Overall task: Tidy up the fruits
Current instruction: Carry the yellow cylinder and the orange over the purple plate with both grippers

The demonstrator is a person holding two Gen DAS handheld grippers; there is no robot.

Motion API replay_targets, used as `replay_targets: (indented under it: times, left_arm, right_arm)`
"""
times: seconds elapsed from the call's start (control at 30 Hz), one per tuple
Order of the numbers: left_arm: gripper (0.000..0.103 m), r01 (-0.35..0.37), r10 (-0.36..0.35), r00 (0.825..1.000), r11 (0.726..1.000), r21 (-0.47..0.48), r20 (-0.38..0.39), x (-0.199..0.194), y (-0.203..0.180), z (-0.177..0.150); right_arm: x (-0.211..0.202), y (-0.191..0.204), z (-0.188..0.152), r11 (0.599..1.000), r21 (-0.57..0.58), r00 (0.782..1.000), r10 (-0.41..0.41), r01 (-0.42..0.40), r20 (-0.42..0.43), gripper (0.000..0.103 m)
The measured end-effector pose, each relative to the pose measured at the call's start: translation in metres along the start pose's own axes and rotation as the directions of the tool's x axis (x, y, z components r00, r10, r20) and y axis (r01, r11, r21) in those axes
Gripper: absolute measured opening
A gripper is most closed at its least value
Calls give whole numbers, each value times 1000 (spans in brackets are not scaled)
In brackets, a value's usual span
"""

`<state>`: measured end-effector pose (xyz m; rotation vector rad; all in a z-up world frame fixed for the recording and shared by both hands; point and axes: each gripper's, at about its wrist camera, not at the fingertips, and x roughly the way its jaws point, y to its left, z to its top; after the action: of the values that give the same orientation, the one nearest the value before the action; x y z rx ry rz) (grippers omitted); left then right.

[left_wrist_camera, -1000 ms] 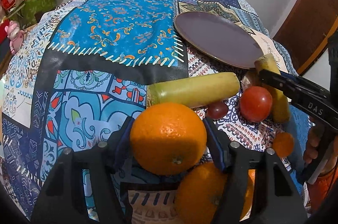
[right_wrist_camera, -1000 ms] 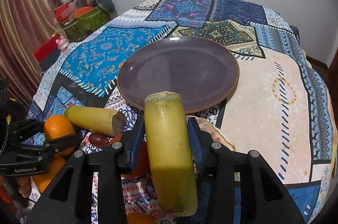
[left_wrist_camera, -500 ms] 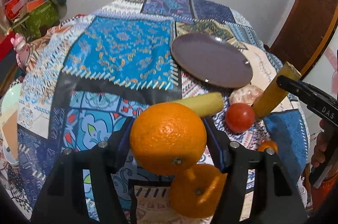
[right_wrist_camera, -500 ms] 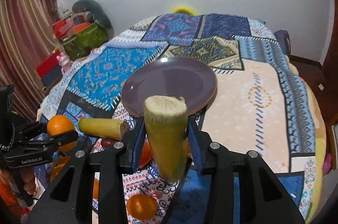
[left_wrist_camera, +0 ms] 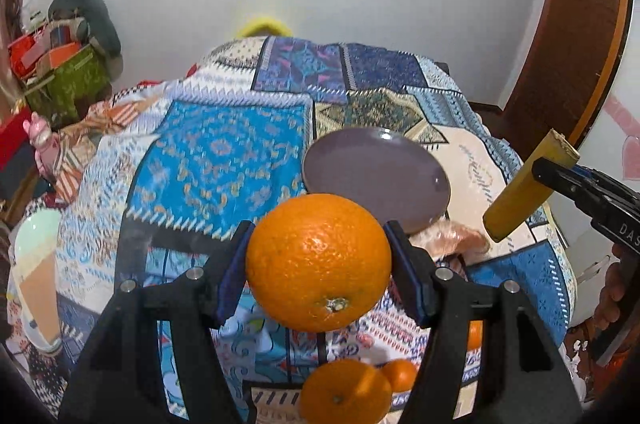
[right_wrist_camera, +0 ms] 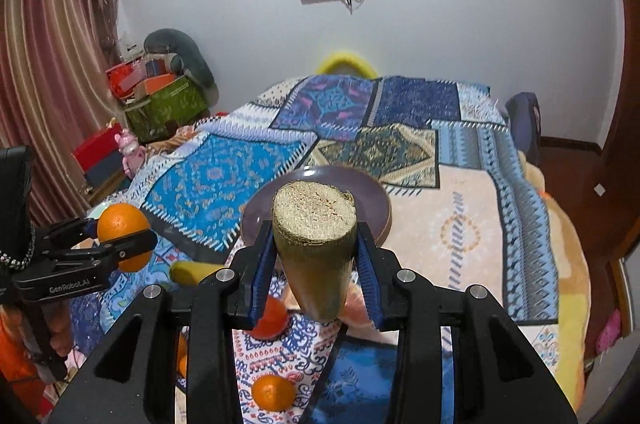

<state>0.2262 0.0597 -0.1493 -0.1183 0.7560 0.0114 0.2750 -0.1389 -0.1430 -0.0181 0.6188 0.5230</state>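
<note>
Left gripper (left_wrist_camera: pixel 320 264) pinches orange (left_wrist_camera: pixel 318 262) between both pads, jaws about half spread, clear of the quilt; plate (left_wrist_camera: pixel 376 180) lies just beyond at 1 o'clock, empty

Right gripper (right_wrist_camera: pixel 316 266) clamped narrow on the yellow-green stalk piece (right_wrist_camera: pixel 316 248), long axis pointing away toward the plate at 12 o'clock, cut end forward; looks nearer the plate

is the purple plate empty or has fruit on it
Empty: the purple plate shows only bare surface in the left wrist view; the orange is off it.
</note>
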Motion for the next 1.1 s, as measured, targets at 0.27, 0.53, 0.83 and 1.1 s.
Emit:
replay_targets:
  times: [0.27, 0.53, 0.83, 1.1]
  left_arm:
    - [64, 2, -3, 999, 1000, 25, 36, 13, -9, 31]
    - [64, 3, -4, 1000, 999, 42, 21, 45, -17, 46]
    - [64, 13, -10, 998, 998, 61, -55, 90, -18, 50]
    - [64, 13, -3, 992, 997, 80, -126, 127, -16, 56]
  right_arm:
    - [6, -8, 12, 1000, -2, 1000, -4, 4, 19, 35]
    - [29, -13, 18, 1000, -12, 1000, 0, 0, 1, 35]
    - [64, -18, 20, 1000, -9, 998, 20, -21, -52, 35]
    - [96, -18, 23, 999, -33, 995, 32, -35, -100, 35]
